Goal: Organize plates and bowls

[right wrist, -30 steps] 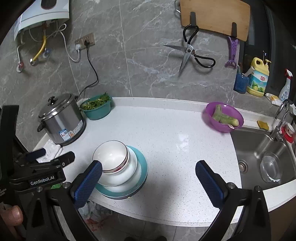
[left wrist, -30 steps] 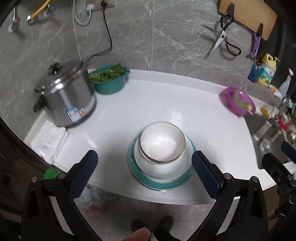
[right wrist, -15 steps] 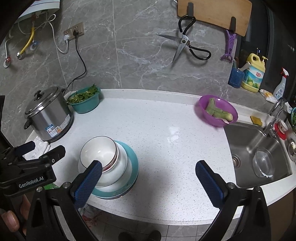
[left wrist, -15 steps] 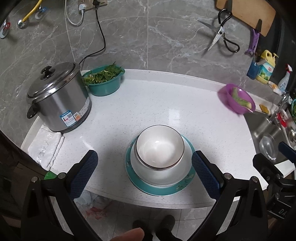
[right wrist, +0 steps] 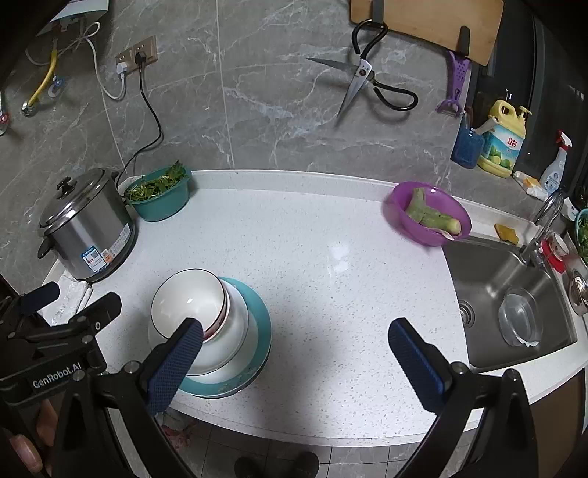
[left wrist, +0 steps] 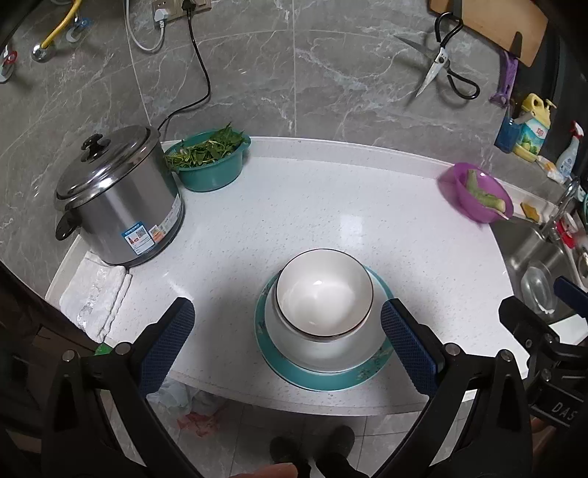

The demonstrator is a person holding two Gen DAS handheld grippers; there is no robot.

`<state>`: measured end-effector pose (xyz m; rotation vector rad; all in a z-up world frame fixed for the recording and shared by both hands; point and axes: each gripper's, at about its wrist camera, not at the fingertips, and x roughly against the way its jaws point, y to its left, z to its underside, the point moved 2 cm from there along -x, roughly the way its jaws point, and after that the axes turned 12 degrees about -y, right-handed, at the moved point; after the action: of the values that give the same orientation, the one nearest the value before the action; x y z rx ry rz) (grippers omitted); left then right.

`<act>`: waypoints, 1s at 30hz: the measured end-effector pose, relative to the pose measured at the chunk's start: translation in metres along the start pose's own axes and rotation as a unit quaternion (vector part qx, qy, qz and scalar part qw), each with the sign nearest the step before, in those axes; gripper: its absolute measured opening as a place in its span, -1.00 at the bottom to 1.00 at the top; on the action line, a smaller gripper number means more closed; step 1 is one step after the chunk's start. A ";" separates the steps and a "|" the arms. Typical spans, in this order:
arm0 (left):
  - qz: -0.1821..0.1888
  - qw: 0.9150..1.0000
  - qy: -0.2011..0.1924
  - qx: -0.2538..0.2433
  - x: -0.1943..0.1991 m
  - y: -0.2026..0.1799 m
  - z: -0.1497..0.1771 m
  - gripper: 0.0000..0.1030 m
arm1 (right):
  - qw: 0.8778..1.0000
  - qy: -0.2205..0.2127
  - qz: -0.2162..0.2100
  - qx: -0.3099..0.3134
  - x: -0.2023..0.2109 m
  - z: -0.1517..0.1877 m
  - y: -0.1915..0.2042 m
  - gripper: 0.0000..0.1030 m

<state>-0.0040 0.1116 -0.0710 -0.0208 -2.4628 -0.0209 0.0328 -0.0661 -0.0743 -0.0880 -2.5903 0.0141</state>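
Both grippers (left wrist: 286, 331) (right wrist: 294, 349) hung wide open, empty; that bowl (left wrist: 323, 298) stack by the near counter (left wrist: 330, 206) edge looked easy to knock off.

A white speckled countertop (right wrist: 312, 257) is being backed by a grey marble-tiled wall (right wrist: 264, 110), and daylight is being reflected off its middle. At the countertop's right edge a steel sink (right wrist: 507, 294) is being shown, with a faucet (right wrist: 544, 224) at its back. A wooden cutting board (right wrist: 422, 22) and scissors (right wrist: 367, 81) are being held on the wall. Light floor tiles (left wrist: 235, 434) are being seen below the front edge.
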 end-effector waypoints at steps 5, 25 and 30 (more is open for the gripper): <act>0.002 1.000 0.001 0.005 0.000 0.003 0.001 1.00 | 1.000 0.003 -0.001 0.000 -0.004 0.000 0.001 1.00; 0.009 1.000 0.003 0.007 0.003 0.000 0.005 1.00 | 1.000 0.008 -0.002 0.002 -0.008 0.002 0.005 1.00; 0.011 1.000 0.004 0.007 0.003 0.000 0.005 1.00 | 1.000 0.008 -0.002 0.000 -0.007 0.003 0.006 1.00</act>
<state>-0.0091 0.1121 -0.0728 -0.0426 -2.4534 0.0058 0.0377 -0.0607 -0.0806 -0.0828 -2.5746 0.0121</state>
